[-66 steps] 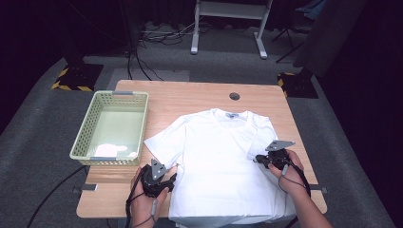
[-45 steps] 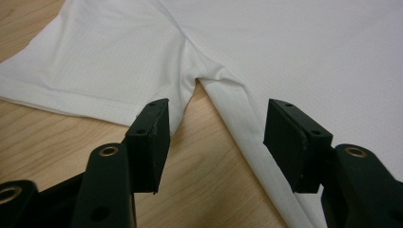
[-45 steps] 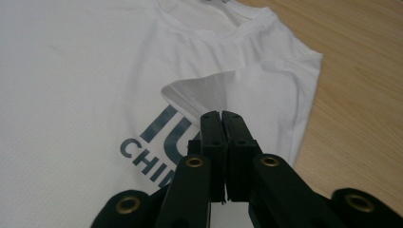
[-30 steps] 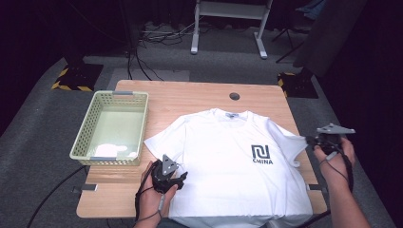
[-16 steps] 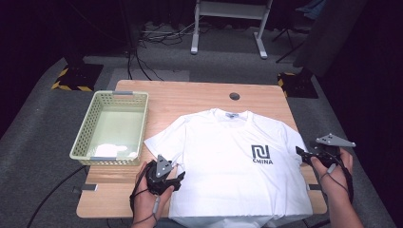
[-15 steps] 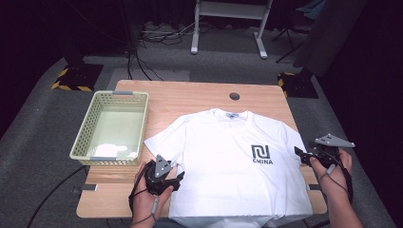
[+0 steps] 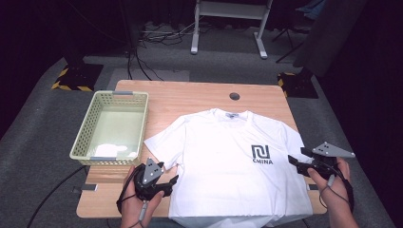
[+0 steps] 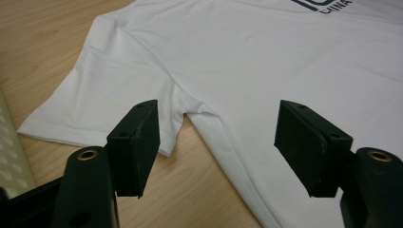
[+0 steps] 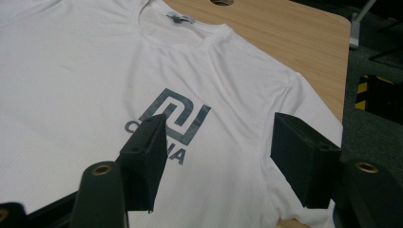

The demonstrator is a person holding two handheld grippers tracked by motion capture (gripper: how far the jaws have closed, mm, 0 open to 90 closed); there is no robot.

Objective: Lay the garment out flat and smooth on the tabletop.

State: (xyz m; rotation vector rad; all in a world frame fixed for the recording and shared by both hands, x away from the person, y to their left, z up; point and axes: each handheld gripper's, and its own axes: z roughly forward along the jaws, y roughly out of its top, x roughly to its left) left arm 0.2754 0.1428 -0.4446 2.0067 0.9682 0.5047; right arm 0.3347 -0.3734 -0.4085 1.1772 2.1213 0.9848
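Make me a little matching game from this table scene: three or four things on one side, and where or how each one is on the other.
Things:
1. T-shirt
2. basket
3. left gripper
4. round hole

Descriptions:
A. far edge of the table, beyond the collar
B. spread flat, logo facing up
C. jaws open, by the shirt's sleeve
D. stands at the table's left end

Pairs: 1-B, 2-D, 3-C, 4-A
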